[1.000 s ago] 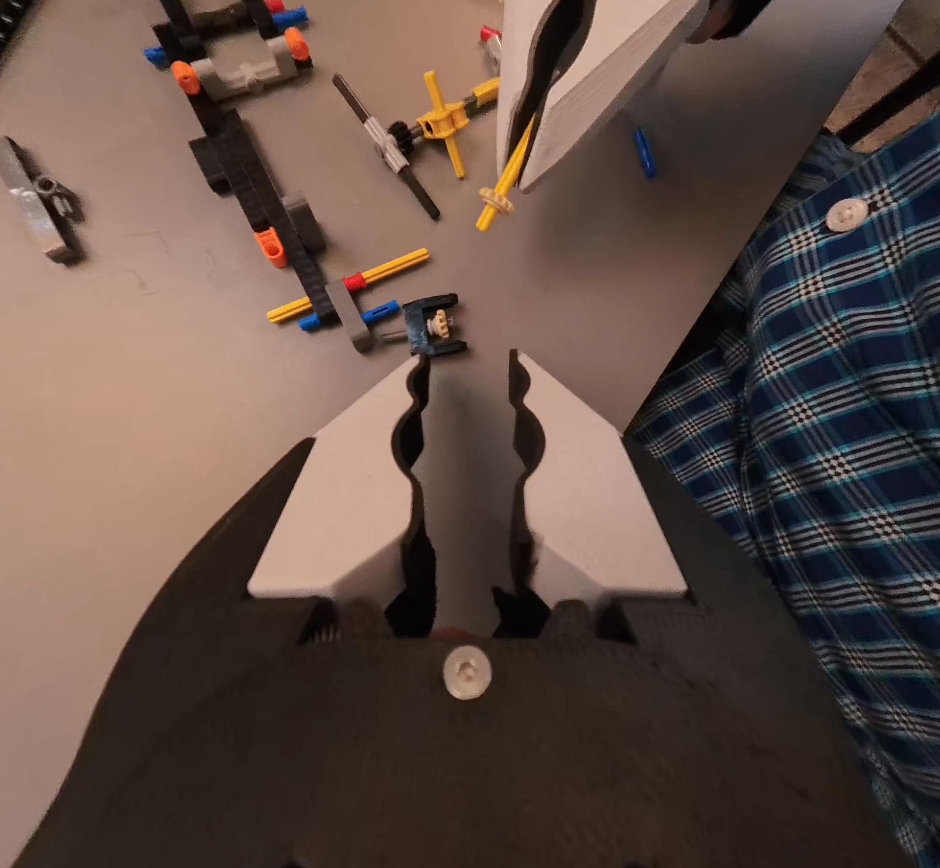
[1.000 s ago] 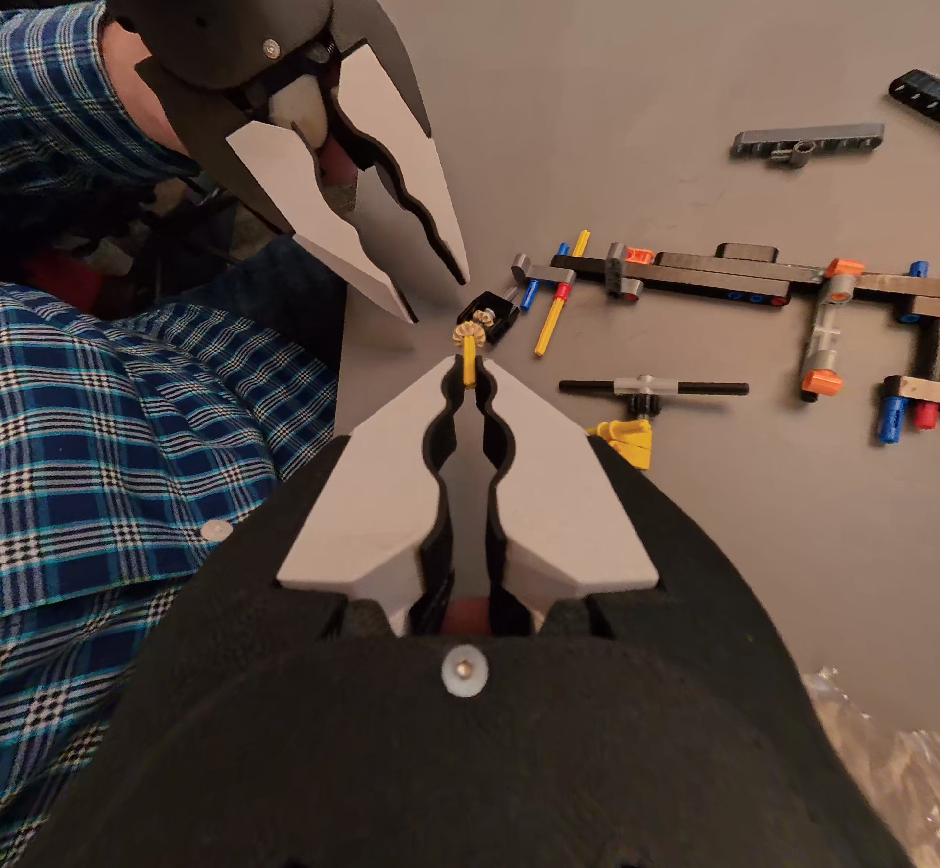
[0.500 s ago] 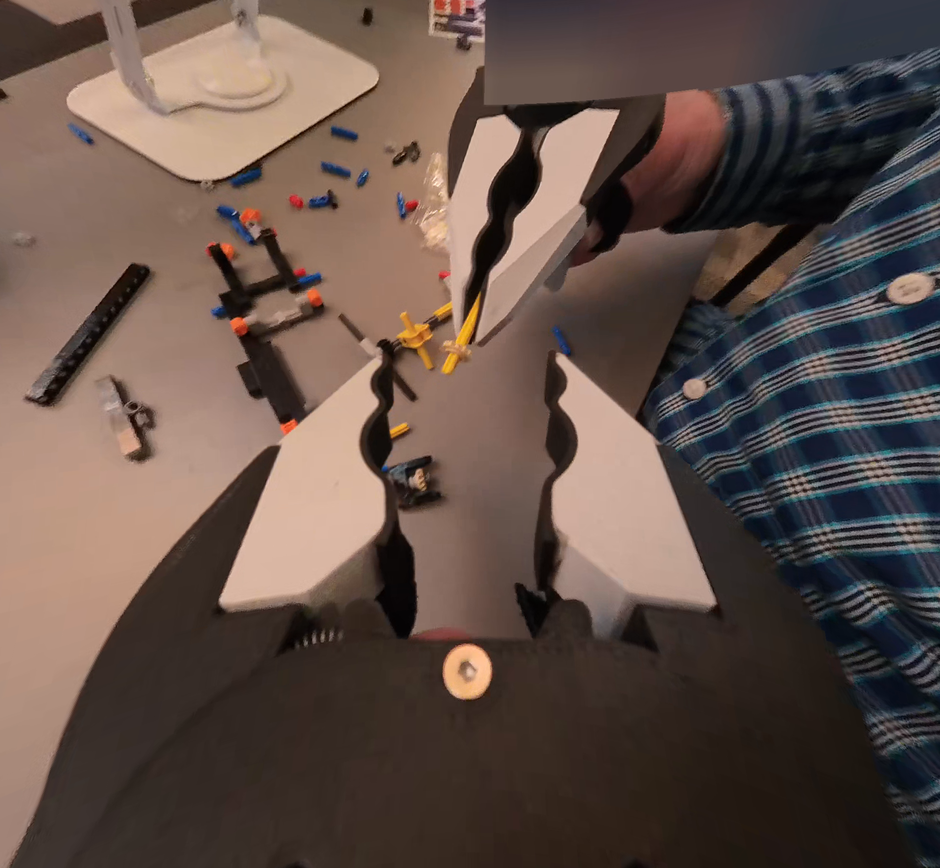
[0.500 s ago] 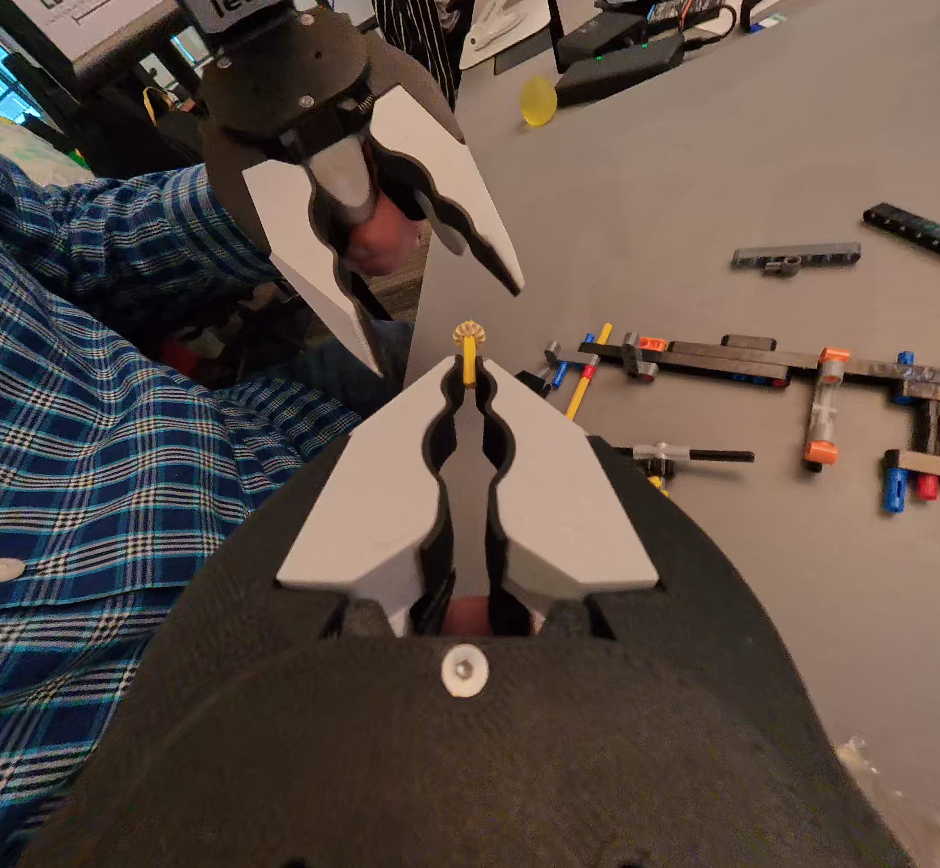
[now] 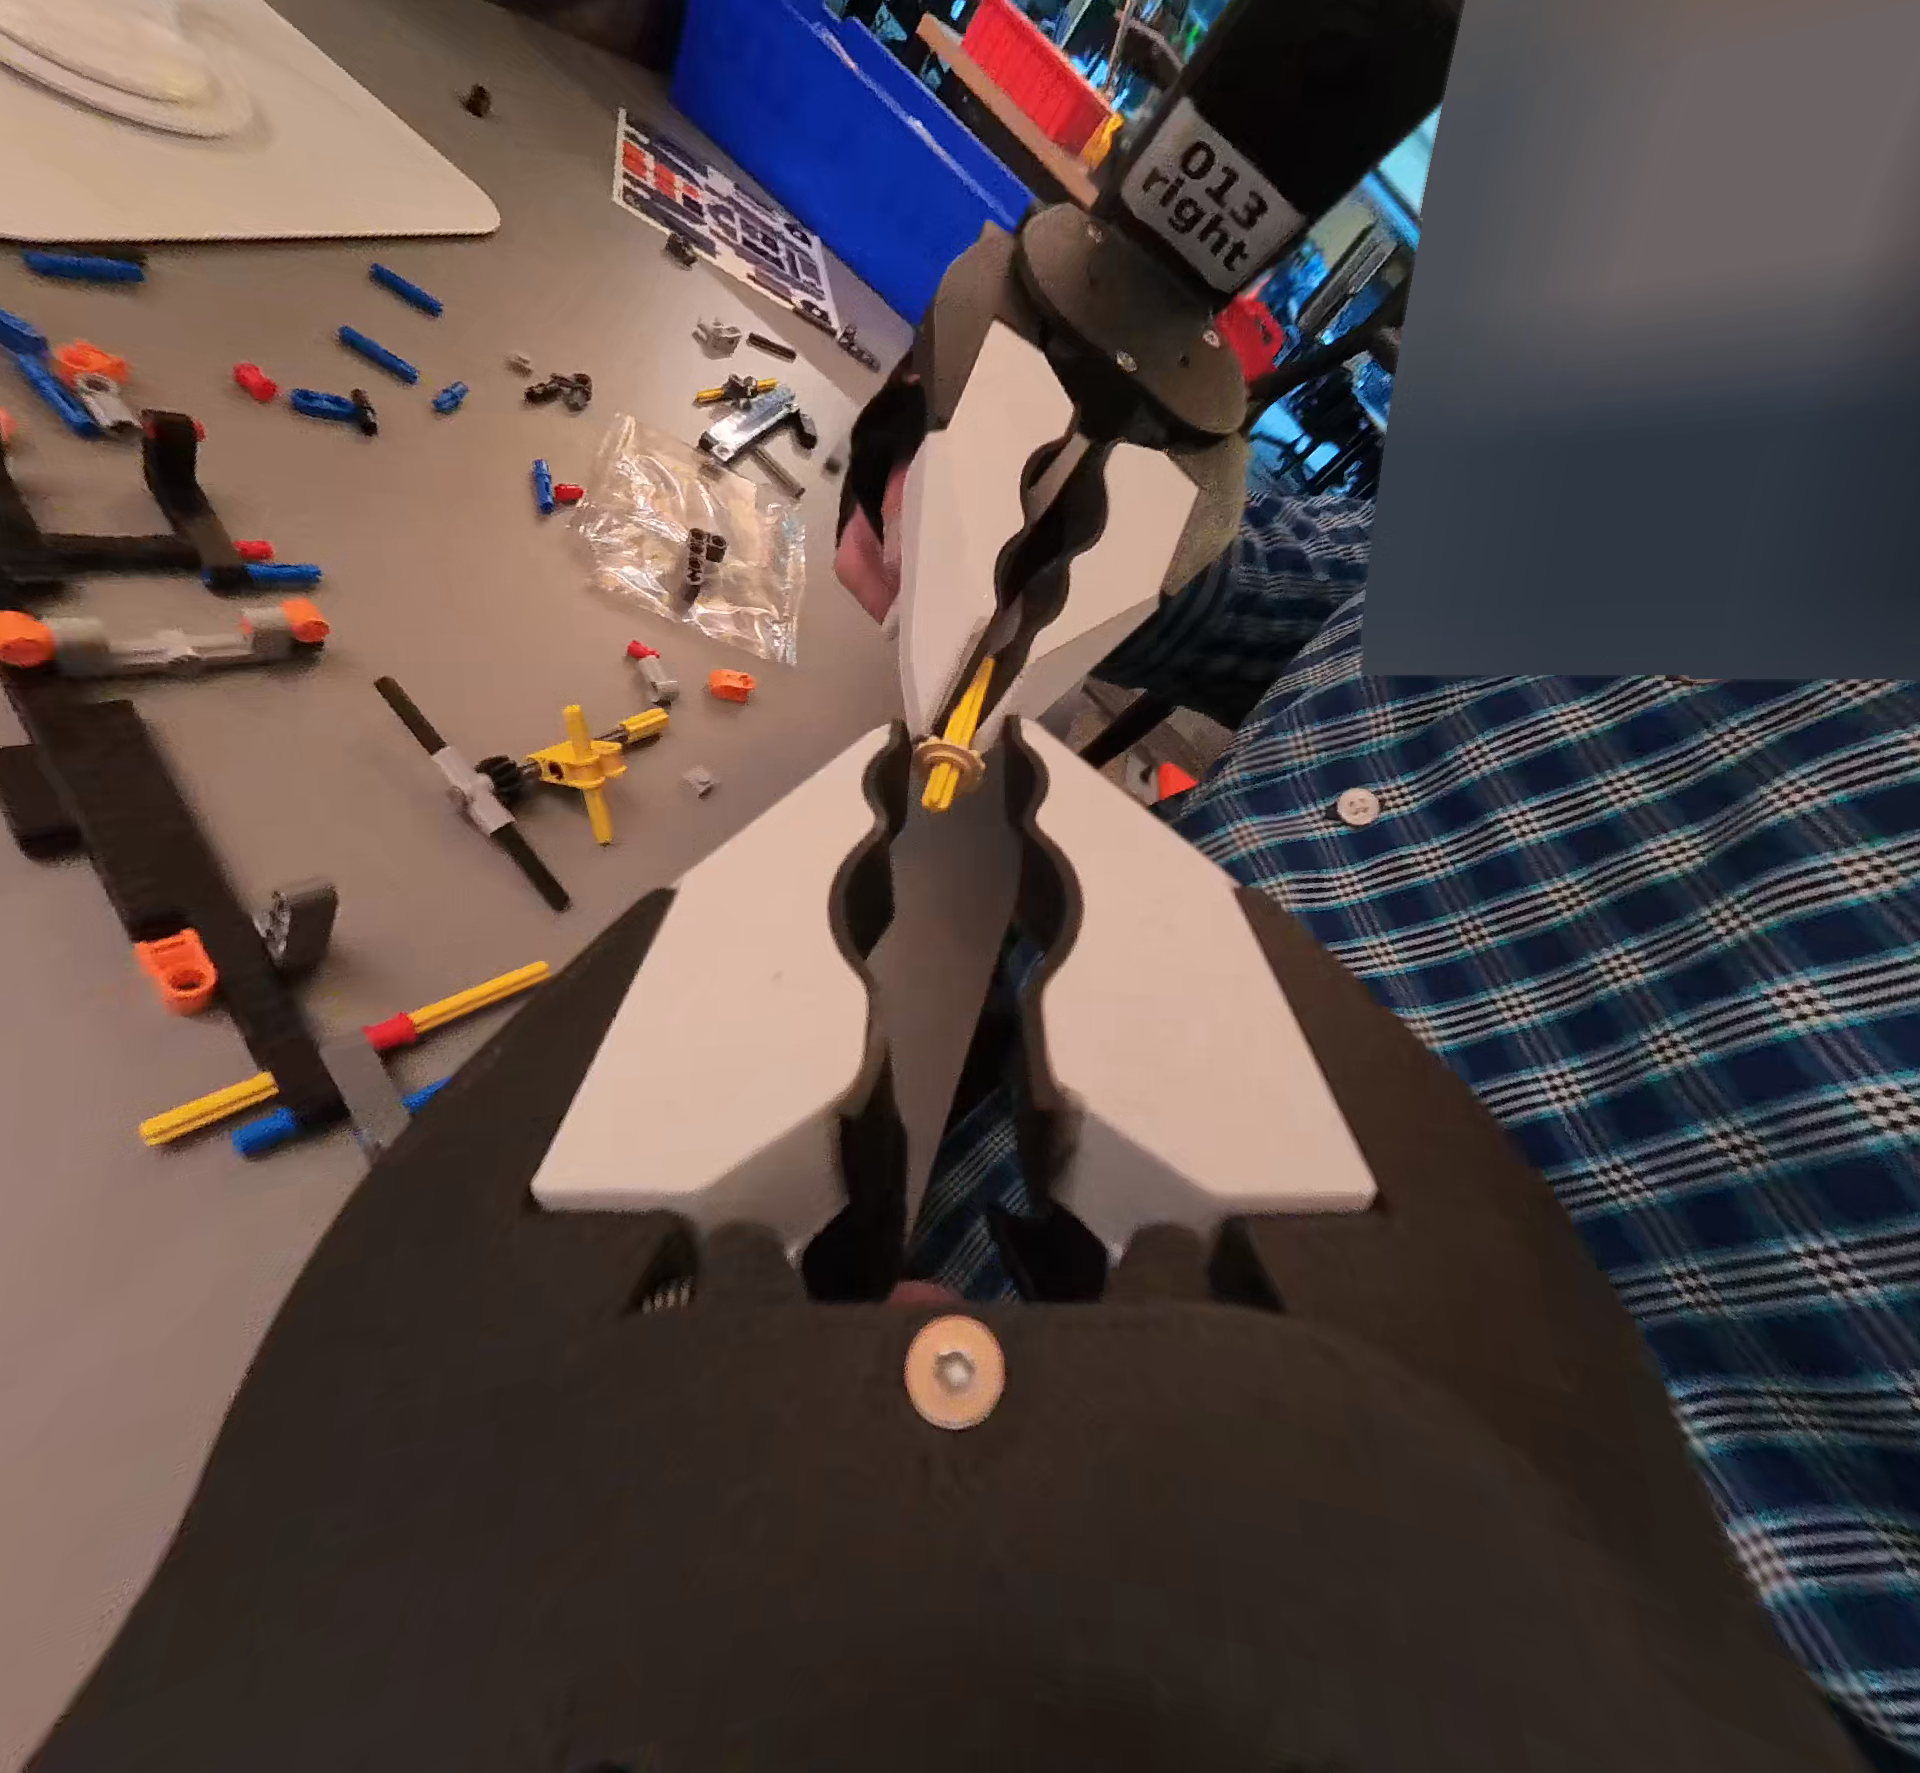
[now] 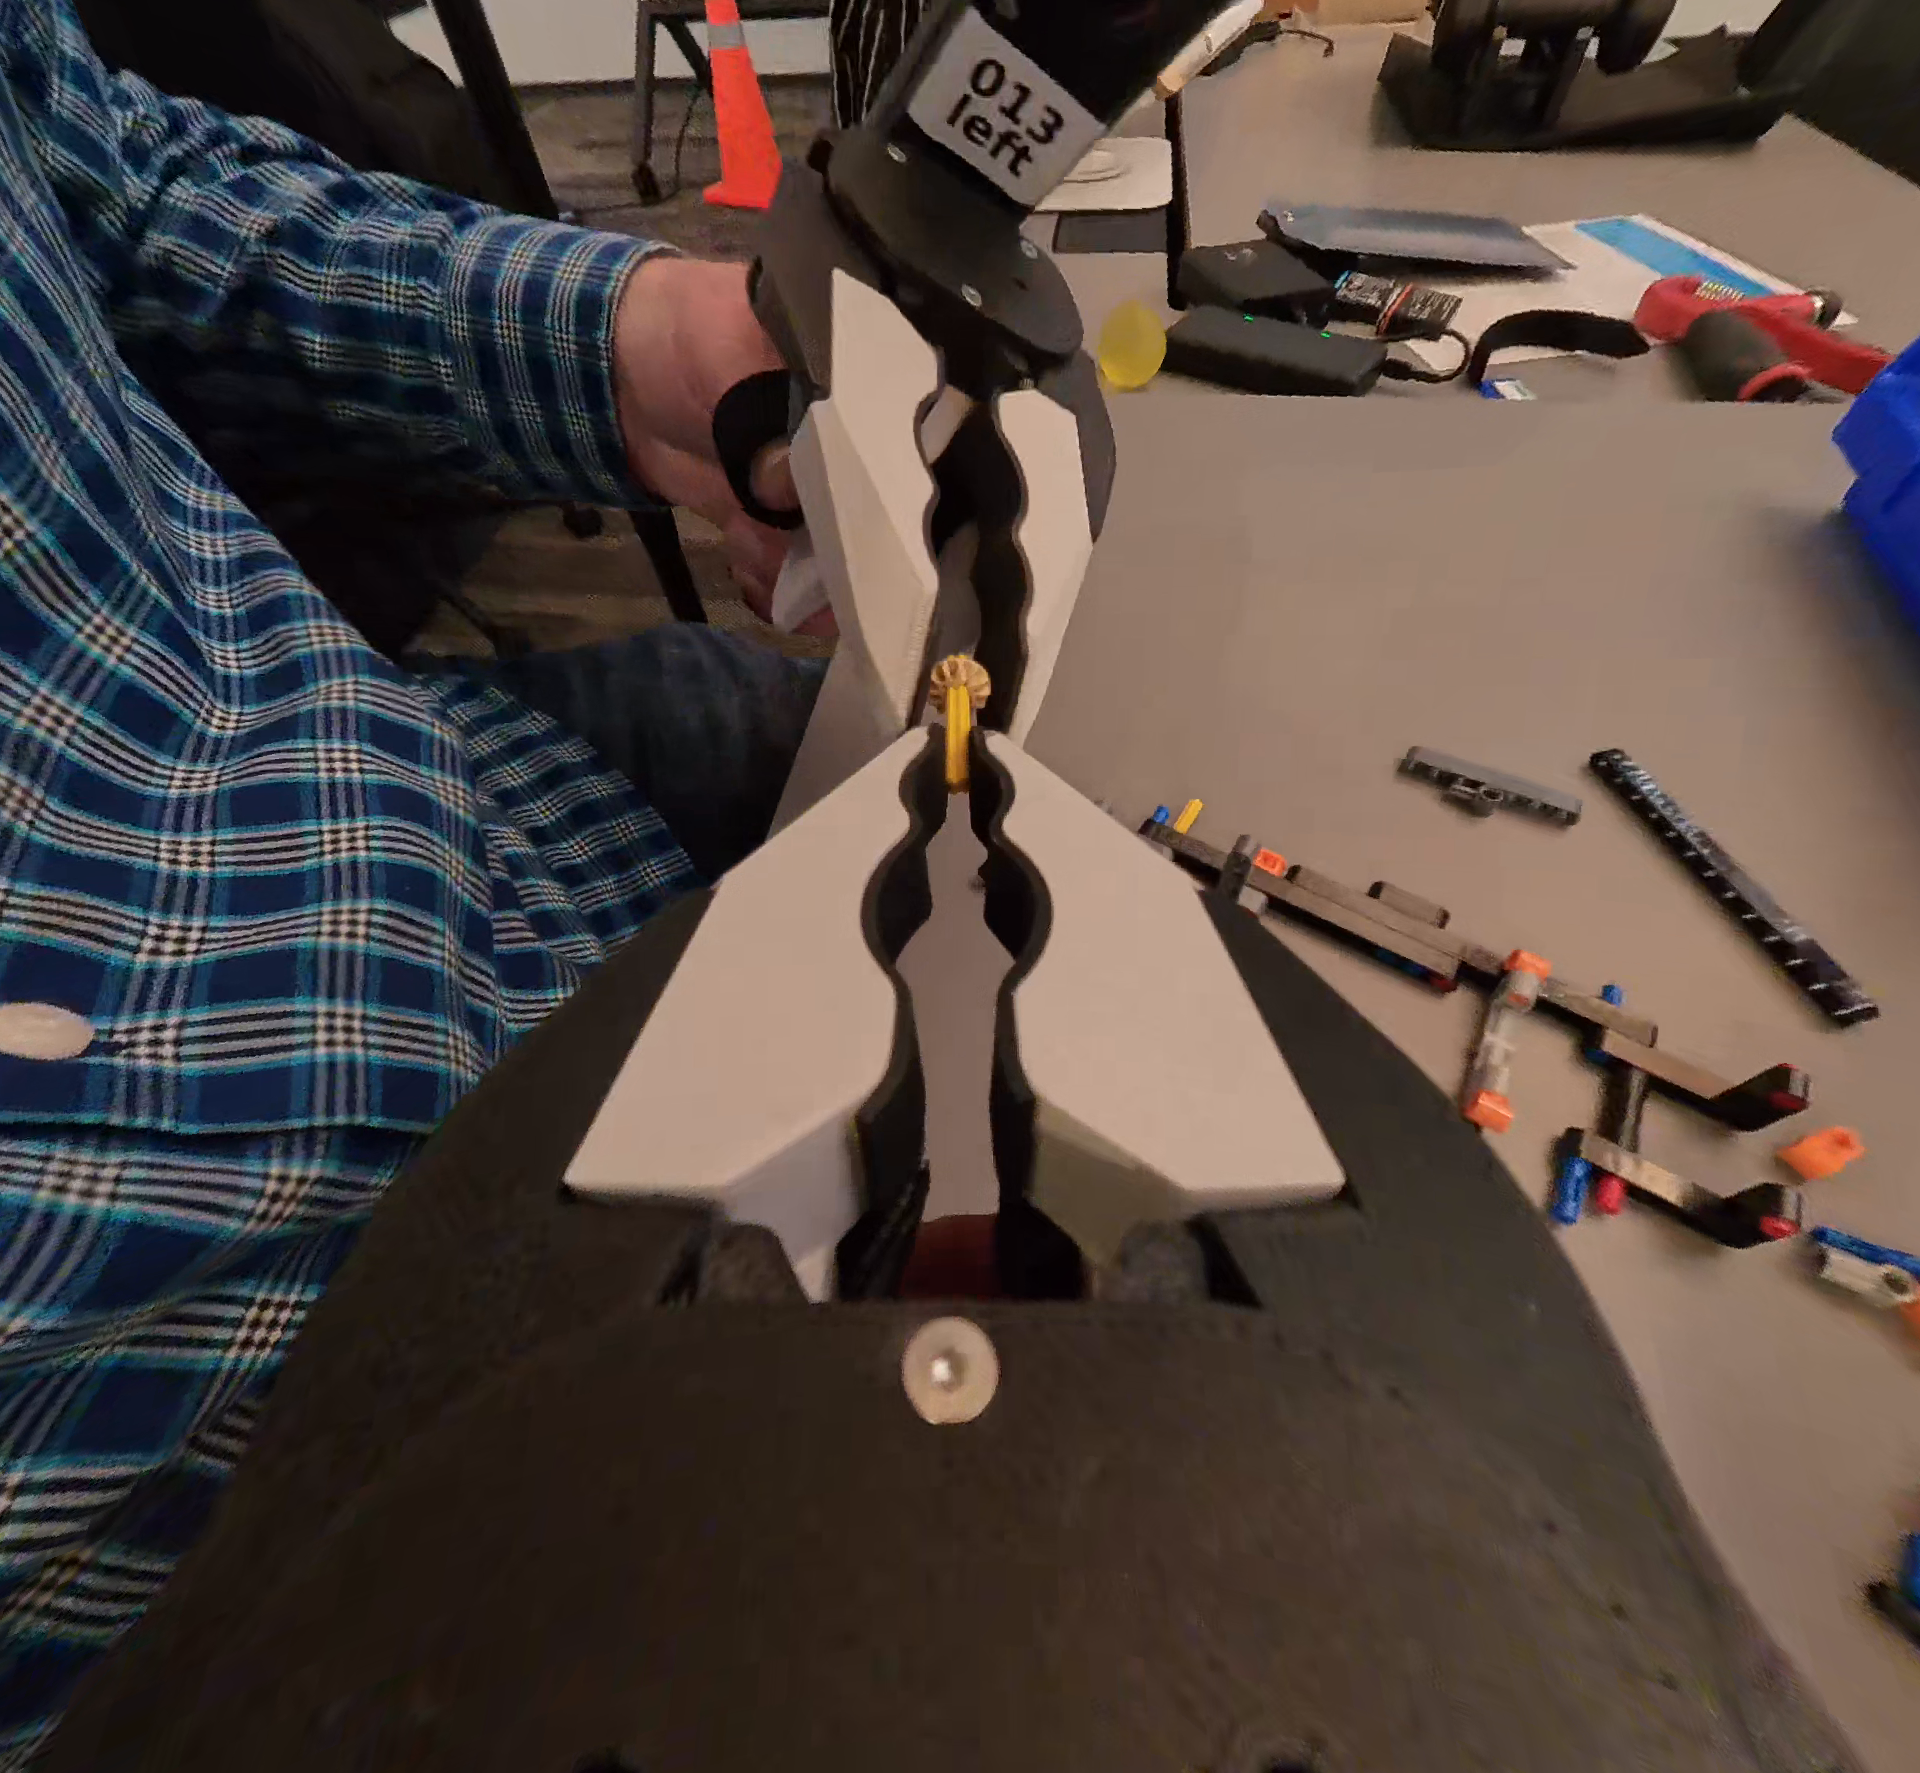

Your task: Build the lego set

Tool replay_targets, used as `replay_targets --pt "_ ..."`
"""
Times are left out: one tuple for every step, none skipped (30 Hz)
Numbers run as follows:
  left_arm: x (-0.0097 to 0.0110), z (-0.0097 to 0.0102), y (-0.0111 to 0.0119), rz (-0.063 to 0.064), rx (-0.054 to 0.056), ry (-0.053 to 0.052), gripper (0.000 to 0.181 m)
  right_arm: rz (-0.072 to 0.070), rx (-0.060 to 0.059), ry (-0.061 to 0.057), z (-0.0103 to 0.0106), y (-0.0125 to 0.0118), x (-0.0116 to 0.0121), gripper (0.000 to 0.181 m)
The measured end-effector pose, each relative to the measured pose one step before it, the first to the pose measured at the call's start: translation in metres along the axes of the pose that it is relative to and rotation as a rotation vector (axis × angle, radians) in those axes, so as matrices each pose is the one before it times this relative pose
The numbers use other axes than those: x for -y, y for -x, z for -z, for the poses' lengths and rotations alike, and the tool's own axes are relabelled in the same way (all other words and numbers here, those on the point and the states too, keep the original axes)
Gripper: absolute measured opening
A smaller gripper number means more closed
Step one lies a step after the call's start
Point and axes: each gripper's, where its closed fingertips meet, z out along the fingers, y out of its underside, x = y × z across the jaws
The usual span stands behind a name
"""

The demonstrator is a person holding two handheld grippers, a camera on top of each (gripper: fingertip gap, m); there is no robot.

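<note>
Right gripper (image 6: pixel 958 744) pinches yellow axle (image 6: pixel 956 749), tan gear (image 6: pixel 950 681) on its tip, raised off desk (image 6: pixel 1455 580). Left gripper (image 5: pixel 951 736), tips slightly apart, brackets gear, facing mine.

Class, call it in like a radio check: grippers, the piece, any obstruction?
Right gripper shut on yellow axle, tan gear at its tip. Left gripper open, fingertips flanking gear. Both above table. Nothing between.

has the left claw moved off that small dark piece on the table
Yes. The left claw has lifted away from the table and now brackets the yellow axle near the right claw.
</note>
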Motion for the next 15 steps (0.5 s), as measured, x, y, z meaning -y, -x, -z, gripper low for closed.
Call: replay_targets --pt "-0.00071 -0.00002 -0.00101 0.0083 -0.0069 -0.0074 0.015 0.0139 -0.0008 0.0037 0.00023 0.00102 0.00003 0.001" --pt "-0.00119 -0.00005 -0.00145 0.0076 -0.0066 -0.0016 0.015 0.0081 0.0030 0.0029 0.00010 0.00162 -0.00011 0.001" --pt "-0.00128 0.00028 -0.00155 0.0021 -0.0048 0.0000 0.014 0.0001 0.0077 0.0036 -0.00006 0.00219 -0.00001 0.001" --pt "-0.00114 0.00075 -0.00205 -0.0058 -0.0023 -0.0004 0.014 -0.0016 0.0073 0.0016 -0.00006 0.00229 0.00043 0.001" --pt "-0.00110 0.00093 -0.00197 -0.0094 0.0021 0.0004 0.013 -0.0015 0.0043 0.0030 -0.00031 0.00234 0.00056 0.001" --pt "-0.00126 0.00090 -0.00189 -0.0064 0.0056 -0.0002 0.012 -0.0022 0.0017 0.0055 -0.00039 0.00223 0.00039 0.001" --pt "-0.00153 0.00089 -0.00197 -0.0051 0.0041 -0.0036 0.012 -0.0071 0.0035 0.0047 -0.00030 0.00238 0.00005 0.002" --pt "-0.00144 0.00164 -0.00132 -0.0057 0.0058 -0.0093 0.010 -0.0122 0.0056 0.0022 -0.00040 0.00247 -0.00014 0.002" --pt "-0.00269 0.00061 -0.00180 -0.0063 0.0051 -0.0027 0.010 -0.0114 0.0044 0.0016 -0.00082 0.00258 -0.00058 0.002" --pt "-0.00287 0.00035 -0.00131 -0.0059 0.0053 0.0004 0.010 -0.0082 0.0039 0.0061 -0.00130 0.00250 -0.00149 0.002" --pt "-0.00233 0.00038 -0.00051 -0.0096 0.0085 0.0007 0.010 -0.0027 0.0051 0.0055 -0.00110 0.00216 -0.00150 0.002" --pt "-0.00141 0.00038 -0.00024 -0.0068 0.0076 0.0019 0.010 0.0021 0.0027 0.0047 -0.00087 0.00115 -0.00103 0.002" --pt "0.00117 0.00071 -0.00008 -0.0061 0.0067 -0.0087 0.010 -0.0035 0.0017 -0.0039 -0.00028 -0.00008 0.00071 0.002" --pt "0.00258 0.00096 -0.00105 -0.0029 -0.0029 -0.0123 0.010 -0.0158 0.0067 -0.0146 0.00045 -0.00031 0.00248 0.002" --pt "0.00234 0.00051 -0.00108 -0.0124 -0.0011 -0.0066 0.010 -0.0196 0.0092 -0.0170 0.00069 -0.00003 0.00258 0.002"
